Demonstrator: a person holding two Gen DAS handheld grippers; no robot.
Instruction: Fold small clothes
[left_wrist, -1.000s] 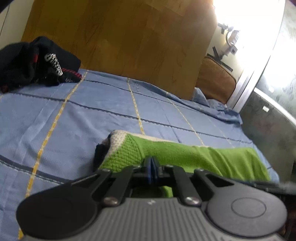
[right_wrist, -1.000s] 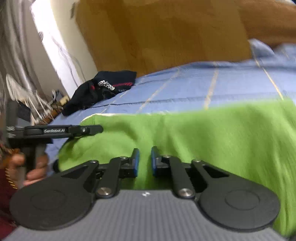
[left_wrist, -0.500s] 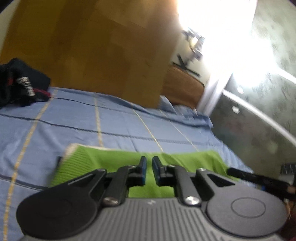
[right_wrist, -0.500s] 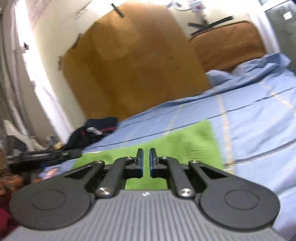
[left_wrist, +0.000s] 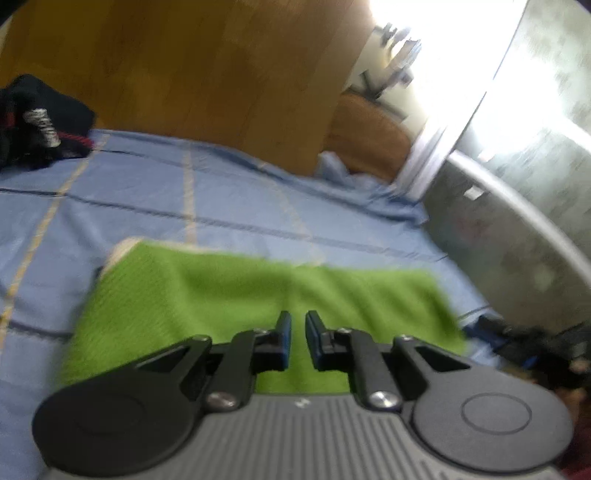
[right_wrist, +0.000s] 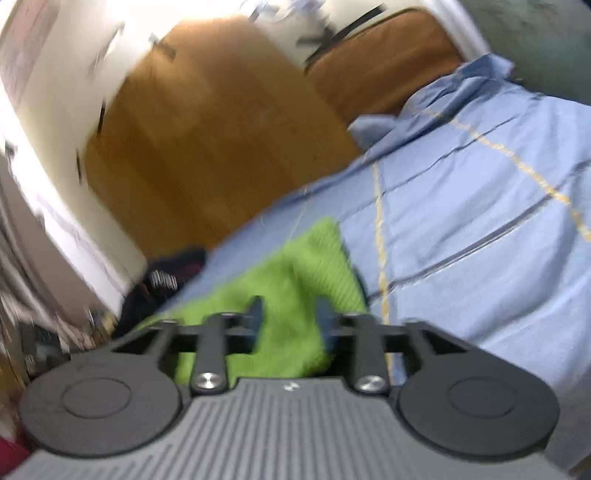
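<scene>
A folded green knit garment (left_wrist: 221, 288) lies flat on the blue checked bedsheet (left_wrist: 221, 192). My left gripper (left_wrist: 298, 321) hovers over its near edge, all but shut, with only a slim empty gap between the fingers. In the right wrist view the same green garment (right_wrist: 310, 254) runs away to the left. My right gripper (right_wrist: 288, 308) is above its right end. Its jaws are opening and stand well apart. Cloth shows below and between them, but the pads do not press on it.
A pile of dark clothes (left_wrist: 37, 122) sits at the far left of the bed, also seen as dark clothes (right_wrist: 166, 273). A wooden headboard (left_wrist: 203, 66) rises behind. A grey wall (left_wrist: 517, 240) borders the bed's right side. Bare sheet (right_wrist: 480, 221) spreads to the right.
My left gripper let go of the green garment and drew back a little. My right gripper swung right, rolled, and its jaws went from nearly shut to wide apart. The garment now lies flat.
</scene>
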